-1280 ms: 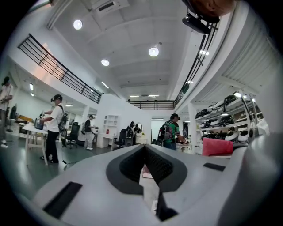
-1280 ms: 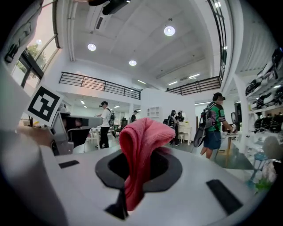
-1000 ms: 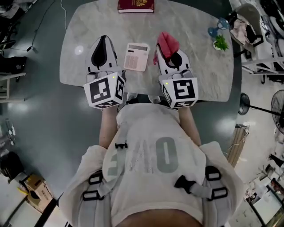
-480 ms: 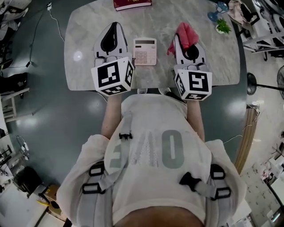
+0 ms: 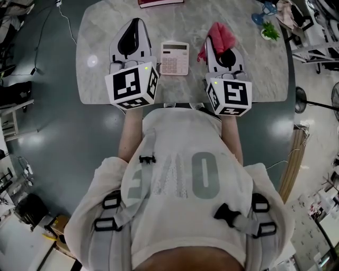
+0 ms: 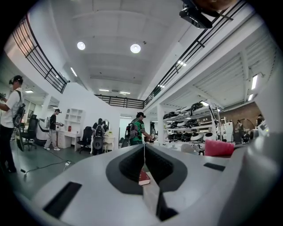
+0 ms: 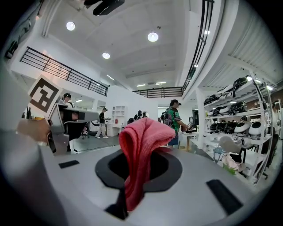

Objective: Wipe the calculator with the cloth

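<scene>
Now on table (image 5: pixel 259 69): calculator (image 5: pixel 175 58) lying flat between the two grippers, touched by neither.
Left gripper (image 5: pixel 136 24): jaws together, nothing held; just left of the calculator.
Right gripper (image 5: pixel 212 46): jaws clamped on a pink cloth (image 5: pixel 222 34), which bunches above the tips and hangs down through them.
Cloth: just right of the calculator's far corner, apart from it.
Far edge: red book (image 5: pixel 161 2), partly cut off by the frame.
</scene>
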`<state>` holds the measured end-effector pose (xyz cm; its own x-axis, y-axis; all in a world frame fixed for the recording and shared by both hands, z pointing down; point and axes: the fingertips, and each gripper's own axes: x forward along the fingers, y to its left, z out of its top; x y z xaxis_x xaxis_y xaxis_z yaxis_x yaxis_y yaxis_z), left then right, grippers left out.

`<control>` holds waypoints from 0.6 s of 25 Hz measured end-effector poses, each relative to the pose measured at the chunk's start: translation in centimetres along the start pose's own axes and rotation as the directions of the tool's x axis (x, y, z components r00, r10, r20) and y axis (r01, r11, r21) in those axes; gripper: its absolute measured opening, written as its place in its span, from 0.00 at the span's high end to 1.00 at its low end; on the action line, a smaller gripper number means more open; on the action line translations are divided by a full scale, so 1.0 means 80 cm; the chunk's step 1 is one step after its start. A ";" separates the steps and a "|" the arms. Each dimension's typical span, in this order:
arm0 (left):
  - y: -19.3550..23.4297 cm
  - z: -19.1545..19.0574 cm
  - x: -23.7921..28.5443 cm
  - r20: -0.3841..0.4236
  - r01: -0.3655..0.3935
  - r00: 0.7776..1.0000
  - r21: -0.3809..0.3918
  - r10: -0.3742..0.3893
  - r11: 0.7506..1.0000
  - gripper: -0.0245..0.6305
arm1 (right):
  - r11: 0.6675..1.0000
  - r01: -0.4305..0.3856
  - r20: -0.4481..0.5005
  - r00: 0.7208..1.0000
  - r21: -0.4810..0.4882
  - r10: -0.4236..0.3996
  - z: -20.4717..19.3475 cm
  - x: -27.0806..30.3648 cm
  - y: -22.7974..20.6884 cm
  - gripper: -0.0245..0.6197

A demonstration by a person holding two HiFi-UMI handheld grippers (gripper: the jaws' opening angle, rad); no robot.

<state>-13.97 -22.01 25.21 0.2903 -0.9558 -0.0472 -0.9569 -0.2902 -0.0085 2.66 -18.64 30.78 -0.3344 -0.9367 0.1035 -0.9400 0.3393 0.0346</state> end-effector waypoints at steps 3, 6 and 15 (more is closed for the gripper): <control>-0.010 -0.001 0.006 -0.001 0.055 0.999 0.013 -0.055 0.998 0.92 | 1.000 -0.020 -0.004 1.000 -0.001 0.020 -0.003 0.006 -0.001 0.88; -0.020 -0.008 0.013 -0.009 0.099 0.995 -0.025 -0.100 0.995 0.74 | 0.999 -0.034 -0.009 0.999 0.001 0.034 -0.006 0.008 -0.005 0.87; -0.025 -0.119 0.023 -0.278 0.086 0.955 -0.084 -0.106 0.993 0.61 | 0.998 -0.064 -0.045 0.997 -0.004 0.064 -0.018 0.010 -0.014 0.87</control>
<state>-11.47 -23.63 34.63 0.3805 -0.8950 0.2330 -0.9245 -0.3743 0.0719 3.57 -19.69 32.29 -0.3906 -0.9083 0.1498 -0.9162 0.3993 0.0321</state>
